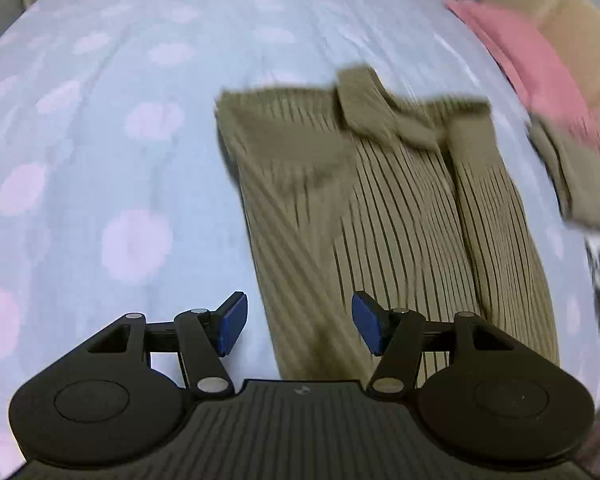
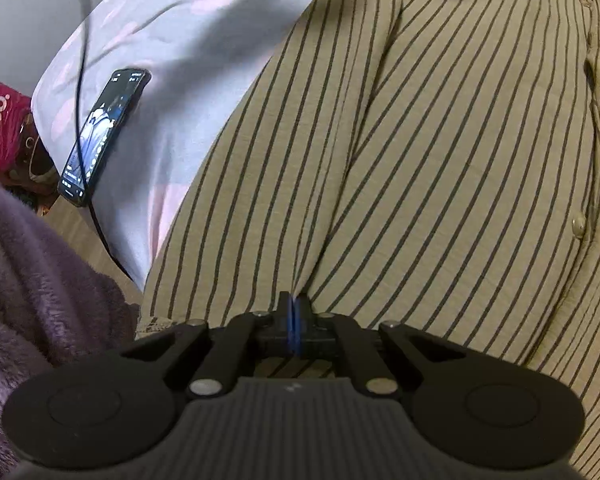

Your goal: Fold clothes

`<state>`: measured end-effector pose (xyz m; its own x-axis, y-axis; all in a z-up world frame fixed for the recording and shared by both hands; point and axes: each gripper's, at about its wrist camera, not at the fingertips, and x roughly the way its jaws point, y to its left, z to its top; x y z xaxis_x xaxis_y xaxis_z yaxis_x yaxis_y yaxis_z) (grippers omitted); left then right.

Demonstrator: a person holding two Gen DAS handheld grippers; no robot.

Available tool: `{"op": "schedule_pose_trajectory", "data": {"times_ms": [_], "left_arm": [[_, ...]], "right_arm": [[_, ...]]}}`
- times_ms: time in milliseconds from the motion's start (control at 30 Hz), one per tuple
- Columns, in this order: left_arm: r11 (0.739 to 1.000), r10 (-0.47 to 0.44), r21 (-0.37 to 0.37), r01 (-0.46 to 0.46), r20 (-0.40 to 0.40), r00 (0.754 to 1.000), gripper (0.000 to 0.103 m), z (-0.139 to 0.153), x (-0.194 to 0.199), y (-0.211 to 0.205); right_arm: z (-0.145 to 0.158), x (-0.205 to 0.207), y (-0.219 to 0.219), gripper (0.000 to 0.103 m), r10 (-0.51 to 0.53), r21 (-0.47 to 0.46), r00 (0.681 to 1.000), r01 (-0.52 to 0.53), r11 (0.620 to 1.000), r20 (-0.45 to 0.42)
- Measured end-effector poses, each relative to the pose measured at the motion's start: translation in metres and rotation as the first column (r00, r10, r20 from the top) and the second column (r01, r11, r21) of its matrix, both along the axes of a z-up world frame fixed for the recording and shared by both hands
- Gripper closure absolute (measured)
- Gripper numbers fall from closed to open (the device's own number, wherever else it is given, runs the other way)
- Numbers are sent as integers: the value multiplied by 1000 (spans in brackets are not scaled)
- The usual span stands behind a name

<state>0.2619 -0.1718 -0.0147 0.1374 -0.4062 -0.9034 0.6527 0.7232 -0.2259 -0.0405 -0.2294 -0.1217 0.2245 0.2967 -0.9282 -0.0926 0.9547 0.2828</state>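
Two hand-held grippers working over a striped shirt that is lying on a spotted bedsheet.

The left gripper (image 1: 299, 326) is hovering with its jaws apart and empty above the shirt's (image 1: 400, 216) left edge, the bedsheet (image 1: 112, 128) spreading to its left. The right gripper (image 2: 294, 322) is pinching the shirt's hem, jaws together on a fold of cloth; a phone (image 2: 104, 136) and cable (image 2: 82, 80) are lying on the sheet at that view's left, a purple blanket (image 2: 40, 280) below them.
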Motion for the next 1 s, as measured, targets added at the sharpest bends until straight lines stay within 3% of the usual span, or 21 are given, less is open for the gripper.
{"op": "schedule_pose_trajectory", "data": {"times_ms": [300,500,633,667,767,1000], "left_arm": [[997,73,24,-75,93,993,47,-35,66,-32],[996,82,28,-88,180,980,57,-56,86,-52],[994,107,1,-110,196,975,86,-69,96,-60],[994,104,2,-106,203,974,94,-69,96,-60],[996,93,-11,-93,236,967,101,-62,92,-59],[999,17,-48,-1,347,938,101,-21,66,-62]], "right_arm": [[-2,9,6,101,64,-39,998,-65,997,-14],[-4,13,20,101,104,-69,994,-105,992,-14],[-4,12,22,101,105,-59,994,-106,993,-12],[-4,11,22,101,104,-55,995,-104,993,-10],[-2,8,21,101,107,-43,994,-106,993,11],[23,-5,22,101,123,0,987,-123,992,103]]}}
